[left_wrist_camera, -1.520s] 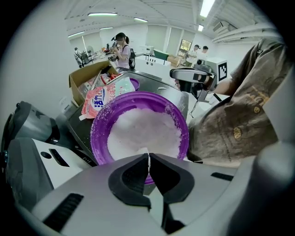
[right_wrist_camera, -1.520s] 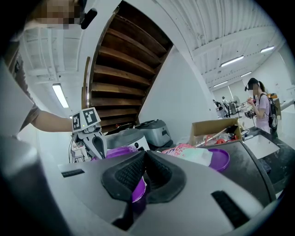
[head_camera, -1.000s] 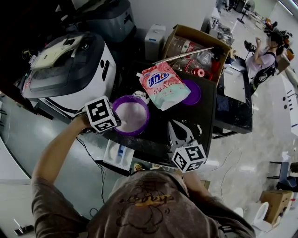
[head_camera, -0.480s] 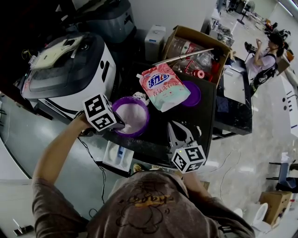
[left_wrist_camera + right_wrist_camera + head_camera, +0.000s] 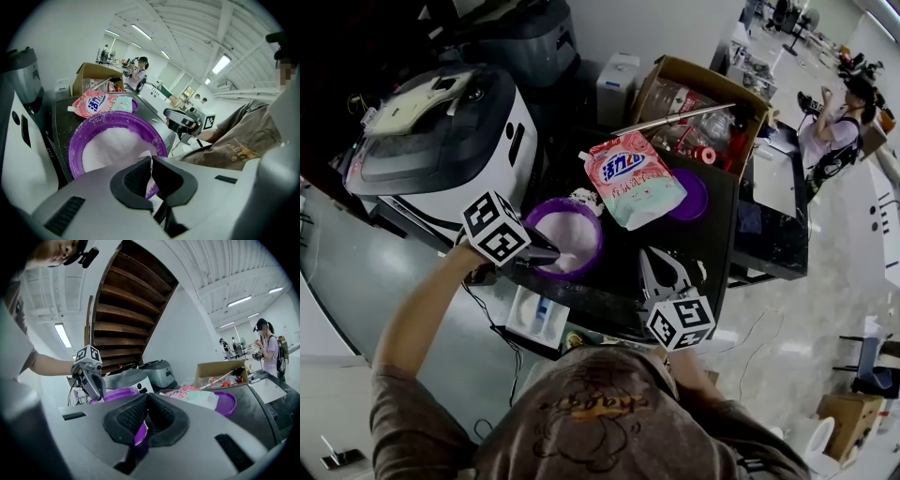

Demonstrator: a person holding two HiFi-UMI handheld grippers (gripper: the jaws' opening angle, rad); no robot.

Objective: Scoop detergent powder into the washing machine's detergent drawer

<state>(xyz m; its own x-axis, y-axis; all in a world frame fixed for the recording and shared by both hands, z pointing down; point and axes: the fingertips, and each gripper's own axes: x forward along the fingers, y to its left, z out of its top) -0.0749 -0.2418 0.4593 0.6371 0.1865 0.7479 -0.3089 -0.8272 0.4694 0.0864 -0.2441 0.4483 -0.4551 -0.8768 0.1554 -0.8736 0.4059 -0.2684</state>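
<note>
A purple bowl full of white detergent powder sits at the black table's left edge, beside the white washing machine. My left gripper reaches over the bowl's near rim, with its tips in the powder. In the left gripper view its jaws are shut on a thin white scoop handle, with the bowl just past them. An open white detergent drawer shows below the table edge. My right gripper rests shut on the table, right of the bowl.
A pink detergent bag lies behind the bowl, next to a purple lid. A cardboard box of bottles stands at the table's back. A person stands far off at the right.
My left gripper has shifted slightly left and down, so that its tips are lower at the bowl's near rim. The right gripper has hardly moved.
</note>
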